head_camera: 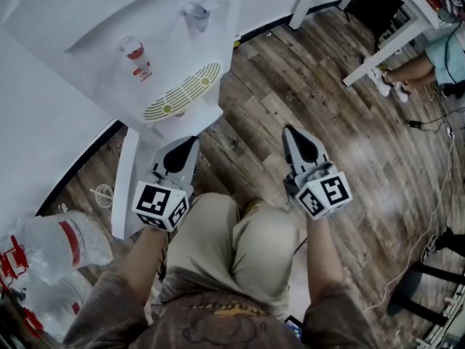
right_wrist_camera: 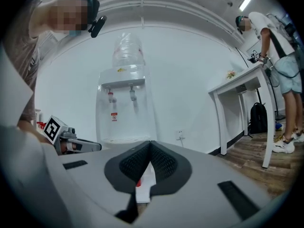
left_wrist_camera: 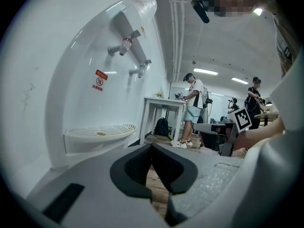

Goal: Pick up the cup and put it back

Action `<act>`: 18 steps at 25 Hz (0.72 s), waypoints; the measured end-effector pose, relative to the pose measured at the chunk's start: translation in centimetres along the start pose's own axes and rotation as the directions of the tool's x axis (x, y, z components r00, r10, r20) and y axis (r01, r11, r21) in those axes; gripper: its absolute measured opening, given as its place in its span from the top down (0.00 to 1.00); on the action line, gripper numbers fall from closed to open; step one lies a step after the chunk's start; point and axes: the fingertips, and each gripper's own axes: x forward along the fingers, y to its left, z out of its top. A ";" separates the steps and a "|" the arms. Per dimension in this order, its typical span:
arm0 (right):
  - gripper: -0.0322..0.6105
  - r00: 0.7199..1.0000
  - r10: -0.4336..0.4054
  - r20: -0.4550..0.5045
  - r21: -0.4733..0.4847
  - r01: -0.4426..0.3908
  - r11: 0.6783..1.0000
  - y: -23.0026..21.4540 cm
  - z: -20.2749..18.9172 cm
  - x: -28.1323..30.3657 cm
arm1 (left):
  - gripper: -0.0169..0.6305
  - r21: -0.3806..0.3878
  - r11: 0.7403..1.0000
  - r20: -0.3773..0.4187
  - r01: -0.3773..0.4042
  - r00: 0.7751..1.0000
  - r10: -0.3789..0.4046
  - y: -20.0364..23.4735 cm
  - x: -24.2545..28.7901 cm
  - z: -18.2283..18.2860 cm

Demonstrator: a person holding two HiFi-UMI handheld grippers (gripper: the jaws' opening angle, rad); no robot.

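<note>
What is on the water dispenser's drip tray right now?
Nothing stands on the drip tray: the head view shows only its slotted grille below the taps. What lies under the grille is covered.

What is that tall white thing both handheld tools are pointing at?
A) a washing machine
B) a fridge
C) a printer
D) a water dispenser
D: it is a water dispenser, with two taps above a slotted drip tray. The right gripper view also shows a clear bottle standing on top of it.
</note>
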 end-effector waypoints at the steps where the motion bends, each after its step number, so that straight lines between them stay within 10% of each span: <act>1: 0.95 1.000 0.001 0.005 -0.003 -0.001 1.000 0.1 -0.4 0.1 | 0.97 0.002 1.000 0.002 -0.002 1.000 0.002 0.1 -0.1 -0.5; 18: 0.95 0.997 0.068 -0.025 0.006 -0.068 0.998 3.8 -4.5 2.1 | 0.97 -0.001 0.997 0.019 -0.074 0.997 0.074 2.8 -1.4 -3.5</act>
